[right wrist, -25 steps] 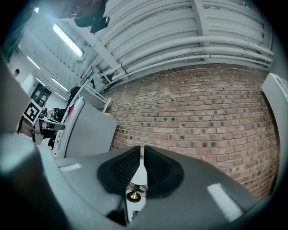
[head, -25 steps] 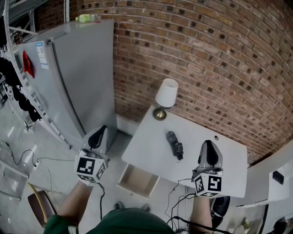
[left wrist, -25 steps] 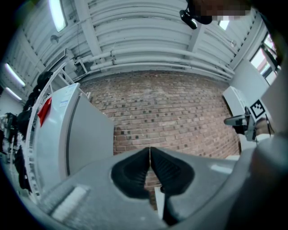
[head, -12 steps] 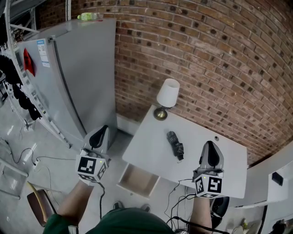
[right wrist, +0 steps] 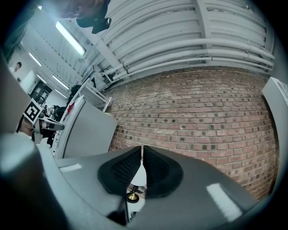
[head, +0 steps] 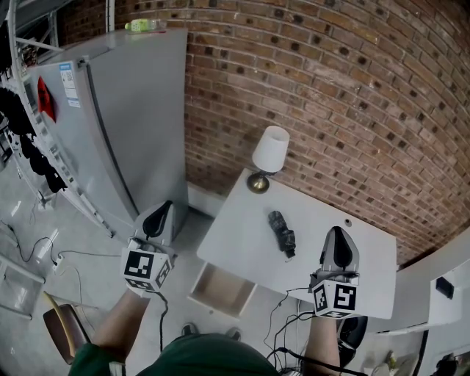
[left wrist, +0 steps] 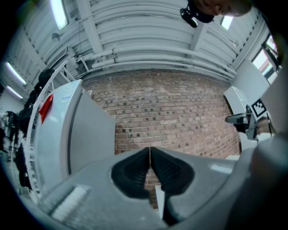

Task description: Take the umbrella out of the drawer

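A folded black umbrella [head: 280, 233] lies on the white desk [head: 235, 246] near a lamp [head: 267, 153], above the open, empty-looking drawer [head: 220, 291]. The left gripper [head: 163, 207] and right gripper [head: 336, 230] hover nearby, fingers [left wrist: 167, 170] closed on nothing. A knee could bump the open drawer, and the jolt might roll the umbrella off.

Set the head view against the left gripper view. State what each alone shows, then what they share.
Only the head view: the folded umbrella lying on the white table, and the open drawer below its edge. Only the left gripper view: the ceiling beams and a strip light. Both: the brick wall, the grey fridge, the left tool and the right tool, each shut and empty.
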The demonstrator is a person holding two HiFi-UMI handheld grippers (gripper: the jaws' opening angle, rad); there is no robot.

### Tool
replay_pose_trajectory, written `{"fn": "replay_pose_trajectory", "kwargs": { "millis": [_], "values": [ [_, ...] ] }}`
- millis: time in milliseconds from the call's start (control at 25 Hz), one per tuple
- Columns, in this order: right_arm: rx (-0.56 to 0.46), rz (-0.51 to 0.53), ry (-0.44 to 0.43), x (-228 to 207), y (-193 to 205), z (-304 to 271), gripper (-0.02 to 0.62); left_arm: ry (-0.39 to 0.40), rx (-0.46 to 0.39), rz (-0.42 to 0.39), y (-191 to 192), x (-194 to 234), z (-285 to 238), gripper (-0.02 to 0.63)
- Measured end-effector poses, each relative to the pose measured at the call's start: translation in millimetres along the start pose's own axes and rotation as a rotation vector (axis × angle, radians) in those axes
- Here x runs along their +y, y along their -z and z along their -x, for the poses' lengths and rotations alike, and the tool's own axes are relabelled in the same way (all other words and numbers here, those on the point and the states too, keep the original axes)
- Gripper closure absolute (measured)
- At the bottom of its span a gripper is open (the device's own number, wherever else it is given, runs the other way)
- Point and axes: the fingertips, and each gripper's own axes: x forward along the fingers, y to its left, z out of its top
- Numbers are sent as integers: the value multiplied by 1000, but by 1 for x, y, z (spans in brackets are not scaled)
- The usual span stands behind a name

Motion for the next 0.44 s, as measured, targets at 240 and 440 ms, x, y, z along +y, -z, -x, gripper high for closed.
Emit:
{"fn": "replay_pose_trajectory", "kwargs": {
  "millis": [240, 440],
  "values": [
    [5, 10, 3, 4, -2, -1, 581, 2, -2, 2, 0, 5, 1, 601],
    [4, 17, 3, 8, -5, -1, 581, 3, -3, 7, -1, 9, 3, 601]
  ]
}}
